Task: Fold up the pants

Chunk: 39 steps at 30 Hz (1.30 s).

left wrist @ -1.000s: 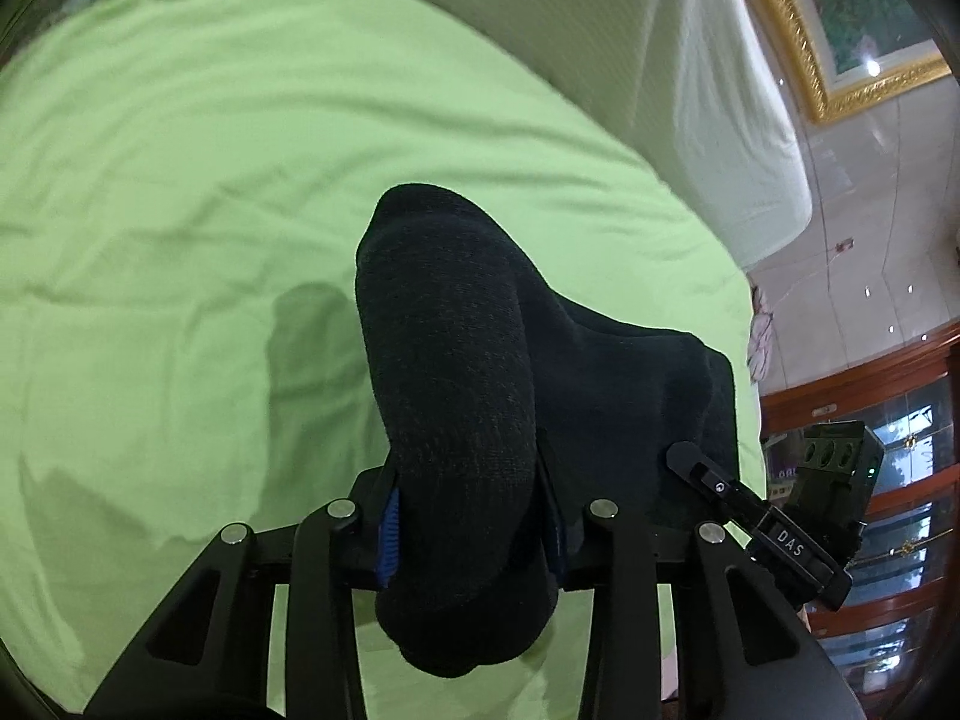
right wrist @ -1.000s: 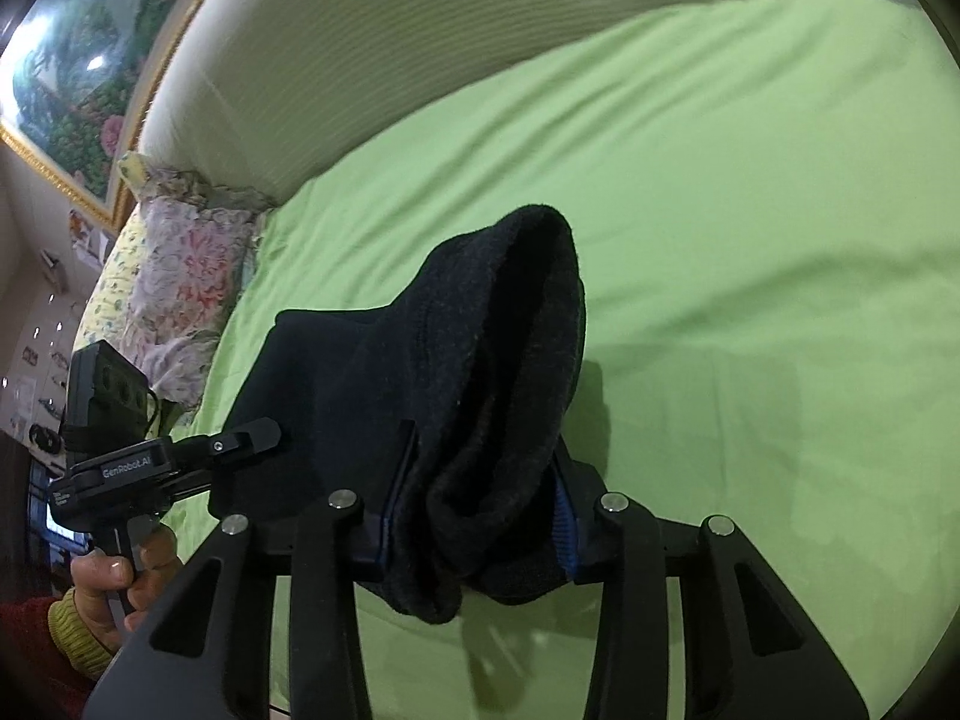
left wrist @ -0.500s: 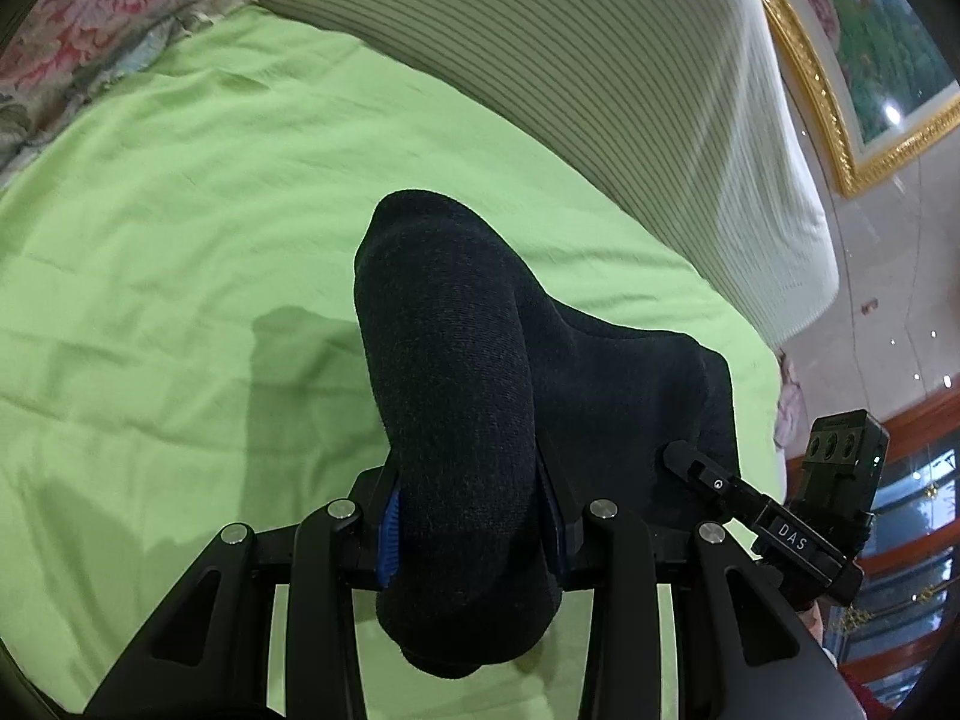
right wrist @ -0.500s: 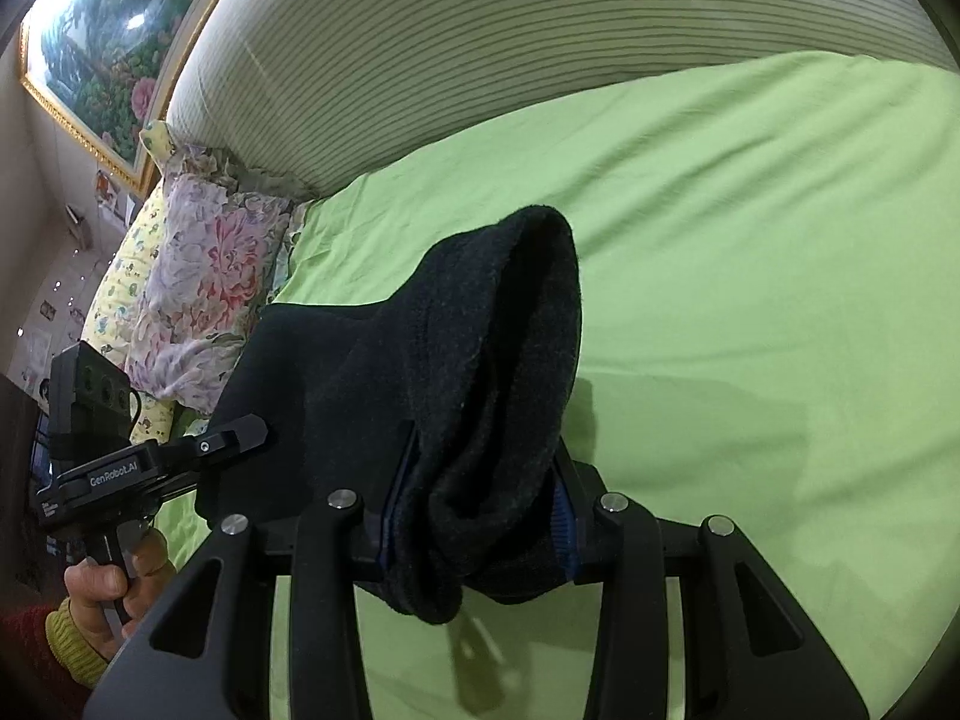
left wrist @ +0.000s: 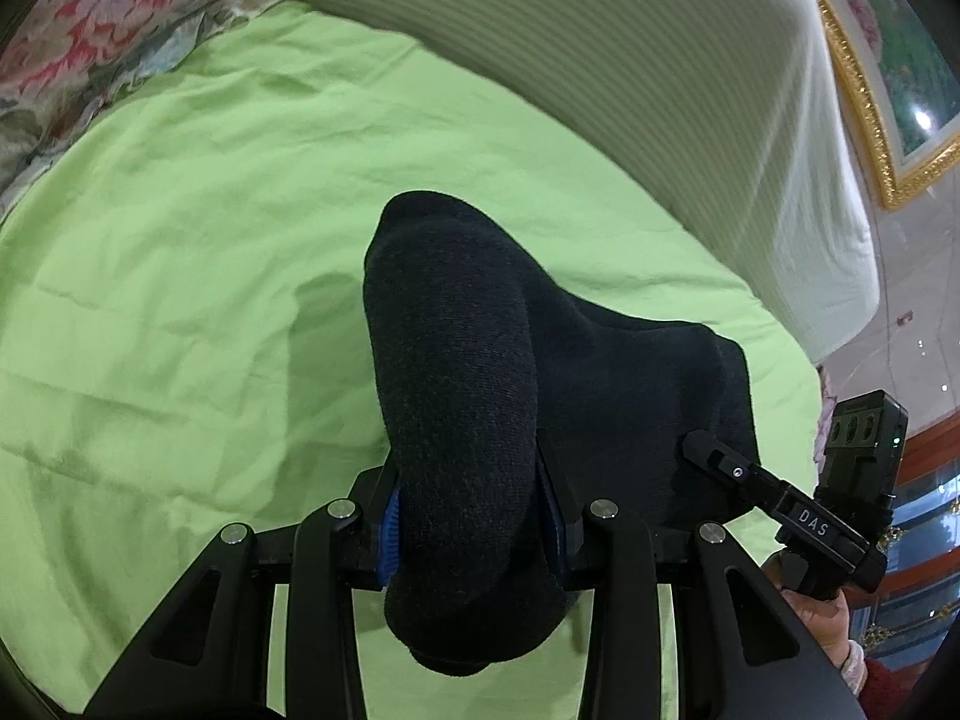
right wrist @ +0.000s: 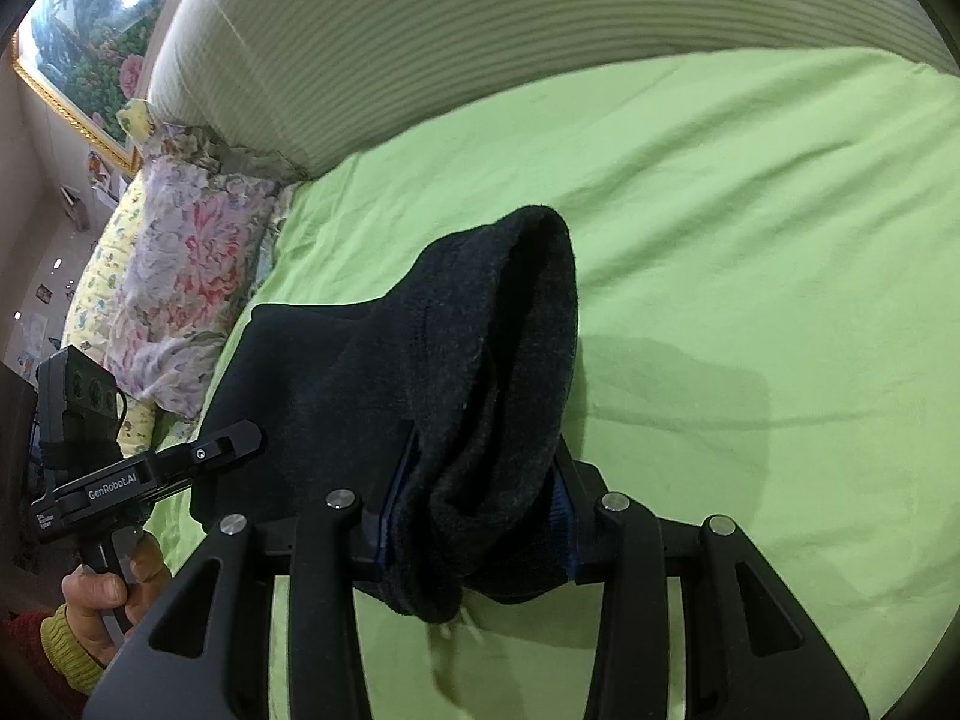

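Dark pants [left wrist: 456, 396] hang bunched above a bed's green sheet [left wrist: 180, 252], pinched at two points. In the left wrist view, the left hand-held gripper [left wrist: 468, 516] clamps a thick roll of the fabric at center frame; the right hand-held gripper [left wrist: 720, 468] shows at lower right, its tip against the cloth. In the right wrist view, the right hand-held gripper [right wrist: 480, 510] pinches a second fold of the pants [right wrist: 480, 360], with the left one [right wrist: 228, 450] and a hand [right wrist: 102, 594] at lower left. A floral pillow [right wrist: 180, 276] lies at left, a striped headboard [right wrist: 480, 30] across the top.
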Motion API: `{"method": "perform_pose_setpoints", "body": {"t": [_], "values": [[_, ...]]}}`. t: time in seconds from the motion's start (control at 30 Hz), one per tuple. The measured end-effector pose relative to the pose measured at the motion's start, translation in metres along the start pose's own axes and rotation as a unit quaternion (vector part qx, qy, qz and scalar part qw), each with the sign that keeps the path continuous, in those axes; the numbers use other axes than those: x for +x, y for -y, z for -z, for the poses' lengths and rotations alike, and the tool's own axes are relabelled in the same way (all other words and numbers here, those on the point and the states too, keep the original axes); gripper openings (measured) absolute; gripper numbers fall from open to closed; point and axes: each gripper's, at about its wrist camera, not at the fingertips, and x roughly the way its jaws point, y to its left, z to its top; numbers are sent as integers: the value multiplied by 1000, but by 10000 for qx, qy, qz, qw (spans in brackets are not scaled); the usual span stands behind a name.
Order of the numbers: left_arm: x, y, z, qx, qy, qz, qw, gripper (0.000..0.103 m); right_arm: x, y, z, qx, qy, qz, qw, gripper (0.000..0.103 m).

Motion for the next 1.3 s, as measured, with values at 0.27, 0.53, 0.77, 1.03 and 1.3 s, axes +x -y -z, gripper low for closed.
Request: {"method": "perform_pose_setpoints", "body": {"t": [0.27,0.53,0.77,1.03,1.3], "values": [[17,-13,3,-67,-166,-129,9998,50,1,24,0,246,-14,216,9995,54],[17,-13,8,-142,-99,-350,9992,66,-8,37,4,210,88,411,9989,66],[4,-11,19,-267,93,-500,9983,74,-19,38,7,101,261,606,9978,67],[-16,10,46,218,289,-765,9964,78,-34,31,13,-5,452,687,9966,67],[-32,34,74,817,593,-1291,9865,81,-46,6,30,-492,610,718,9943,76]]}}
